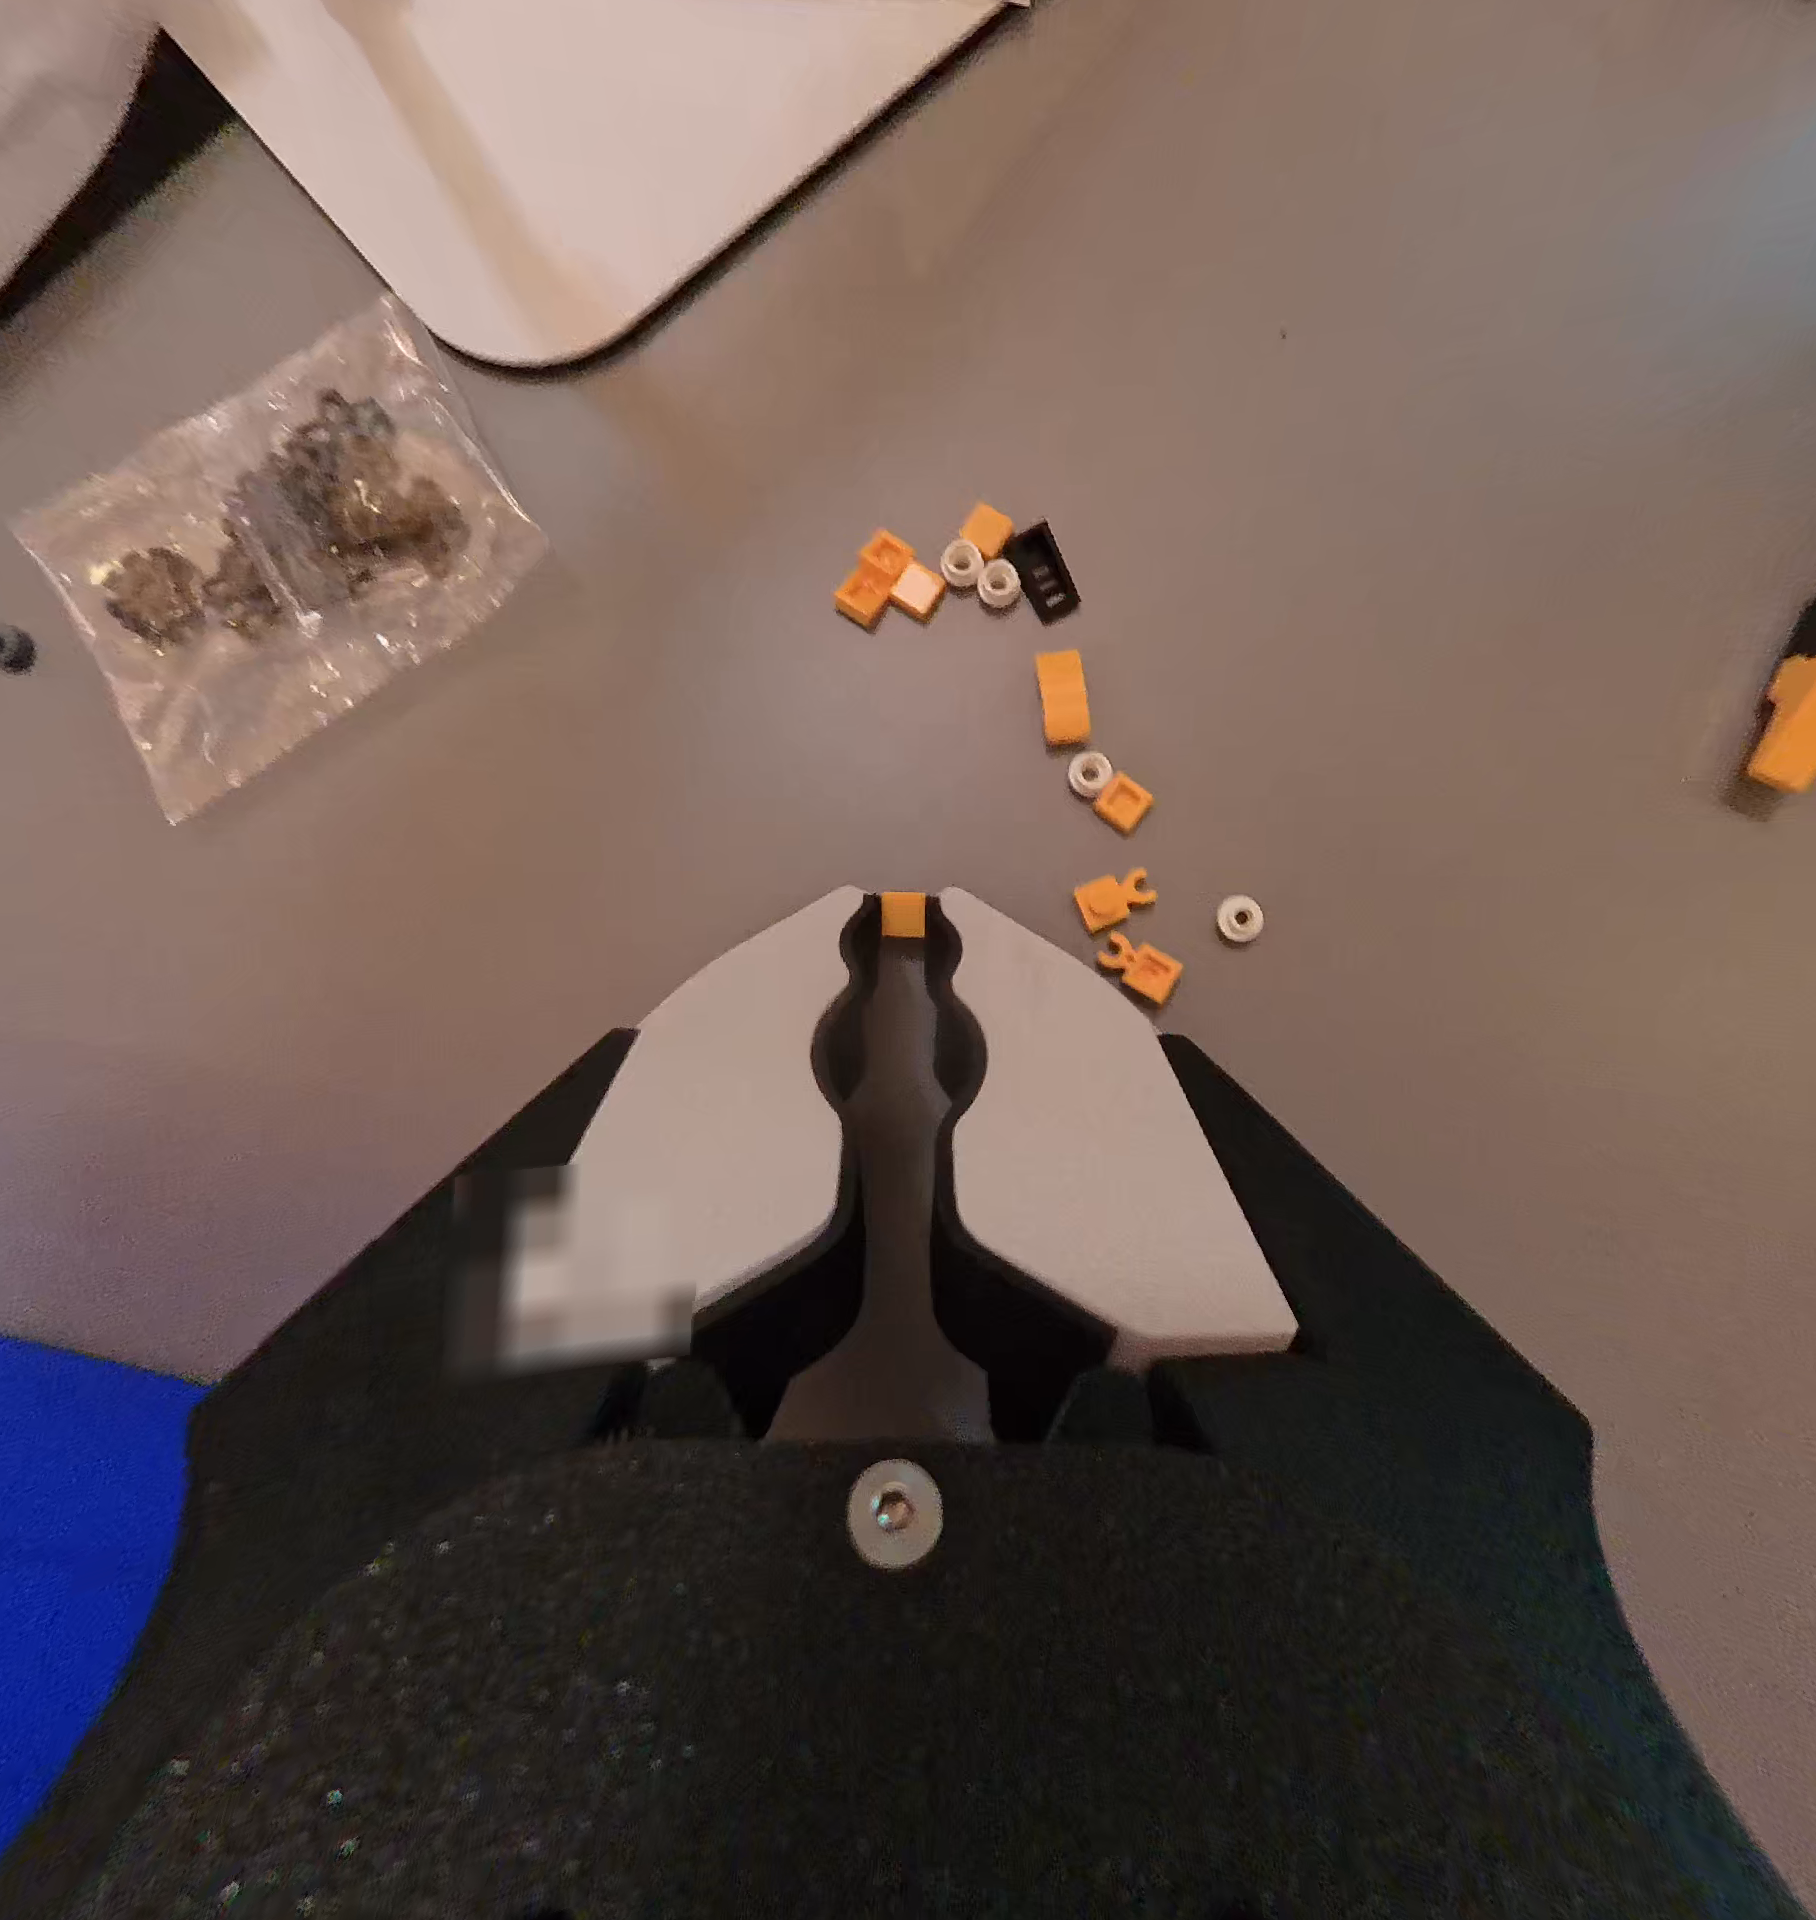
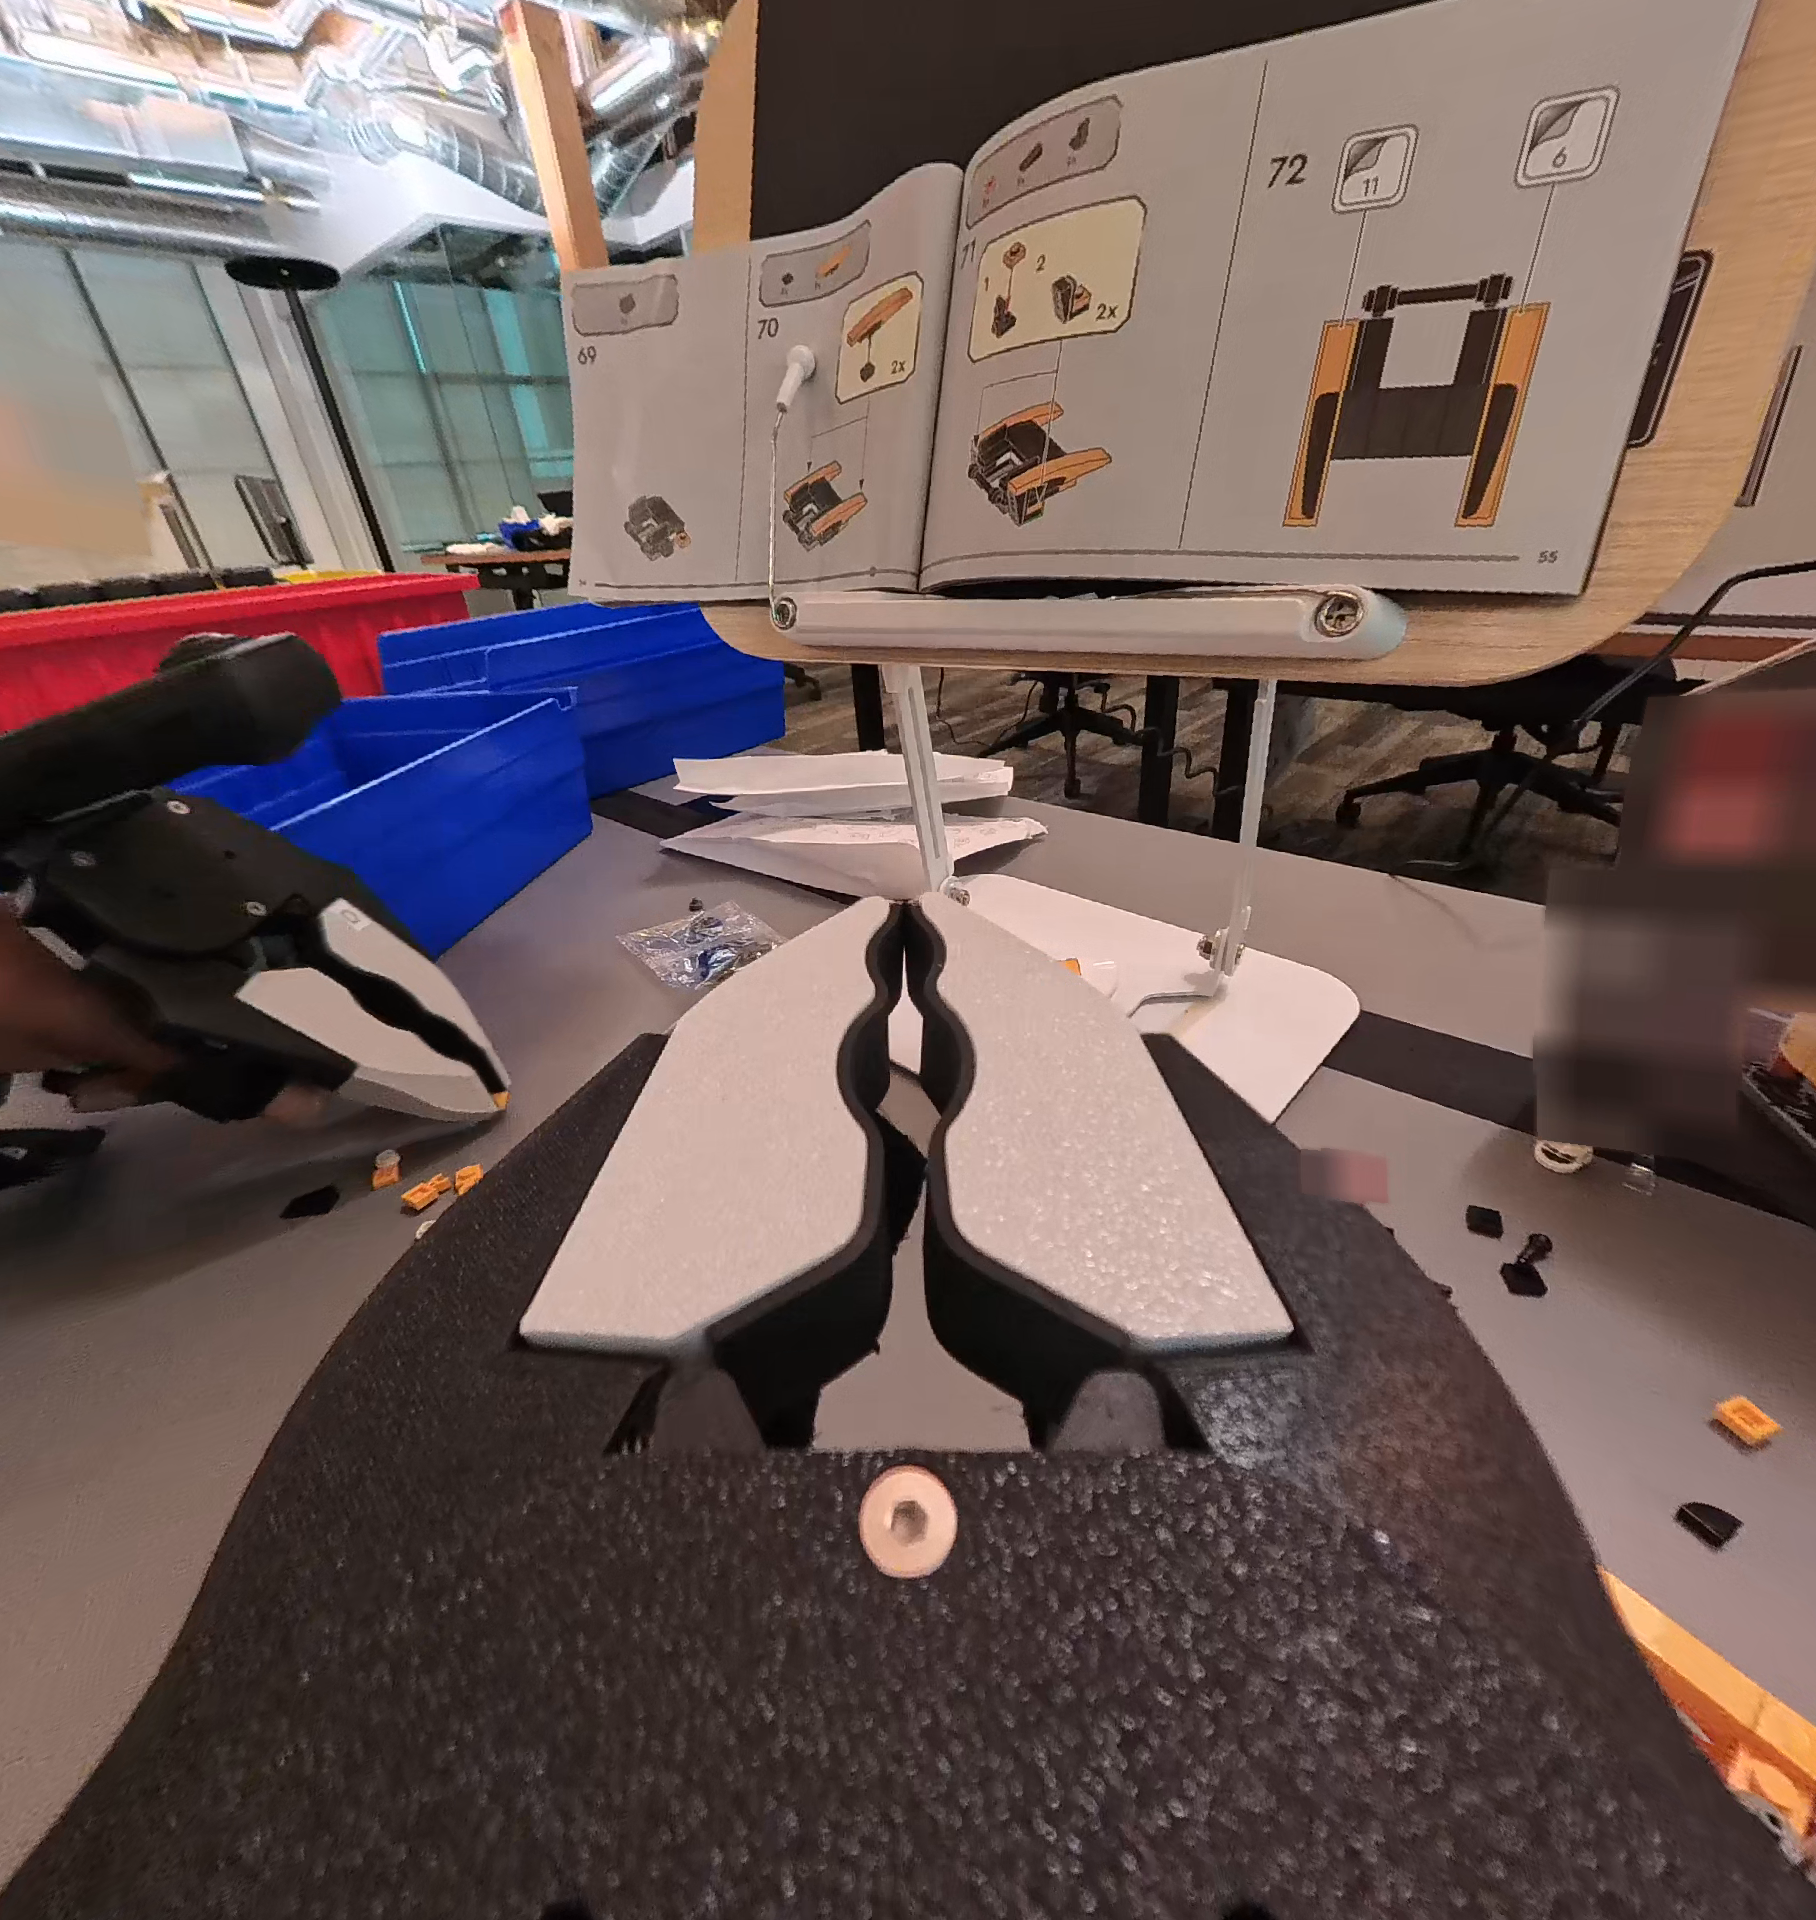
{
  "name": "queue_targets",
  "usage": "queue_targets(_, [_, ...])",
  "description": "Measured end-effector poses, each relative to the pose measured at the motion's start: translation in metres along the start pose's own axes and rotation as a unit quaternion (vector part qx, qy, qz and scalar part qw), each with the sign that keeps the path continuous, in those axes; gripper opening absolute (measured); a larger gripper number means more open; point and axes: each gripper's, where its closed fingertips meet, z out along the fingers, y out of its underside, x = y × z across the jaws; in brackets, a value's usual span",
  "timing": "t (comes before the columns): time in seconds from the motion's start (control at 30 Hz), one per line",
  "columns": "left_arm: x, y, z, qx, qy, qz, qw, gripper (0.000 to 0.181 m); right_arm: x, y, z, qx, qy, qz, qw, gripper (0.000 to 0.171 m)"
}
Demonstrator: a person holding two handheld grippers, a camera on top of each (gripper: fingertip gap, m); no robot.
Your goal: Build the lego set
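Observation:
My left gripper is shut on a small orange brick at its fingertips, above the grey table. Loose orange, white and black pieces lie just ahead and to its right: a cluster, an orange curved piece, two orange clip plates, white rings. A partly built orange and black model sits at the right edge. My right gripper is shut and empty, raised and pointing at the open instruction booklet. The left gripper also shows in the right wrist view, with orange at its tip.
A clear bag of dark pieces lies far left. The booklet stand's white base is beyond. Blue bins and a red bin stand at left. Small black pieces and an orange plate lie at right. My right fingertips sit around 25 cm from my left ones. The orange curved piece is about 4 cm from my left fingertips.

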Motion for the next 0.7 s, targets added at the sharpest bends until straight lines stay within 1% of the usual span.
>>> queue_targets(0.1, [-0.003, -0.006, 0.007, 0.003, -0.020, 0.013, 1.000, 0.008, 0.000, 0.000, 0.000, 0.000, 0.001, -0.003, 1.000, 0.000])
queue_targets(0.2, [-0.006, -0.008, 0.006, 0.013, -0.034, 0.015, 0.999, 0.016, 0.001, -0.001, -0.001, 0.001, 0.003, -0.003, 1.000, 0.000])
queue_targets(0.43, [-0.007, -0.026, -0.017, 0.082, -0.031, -0.009, 0.996, 0.017, 0.003, -0.004, -0.003, 0.008, 0.011, -0.006, 1.000, 0.000])
queue_targets(0.5, [-0.008, -0.037, -0.031, 0.121, -0.033, -0.015, 0.992, 0.012, 0.007, -0.007, -0.005, 0.015, 0.025, -0.010, 1.000, 0.000])
queue_targets(0.6, [-0.012, -0.059, -0.062, 0.206, -0.043, -0.026, 0.977, 0.000, 0.017, -0.013, -0.009, 0.026, 0.058, -0.013, 0.998, 0.000])
queue_targets(0.7, [-0.020, -0.077, -0.097, 0.285, -0.070, -0.032, 0.956, 0.000, 0.024, -0.016, -0.013, 0.030, 0.081, -0.017, 0.996, 0.000])
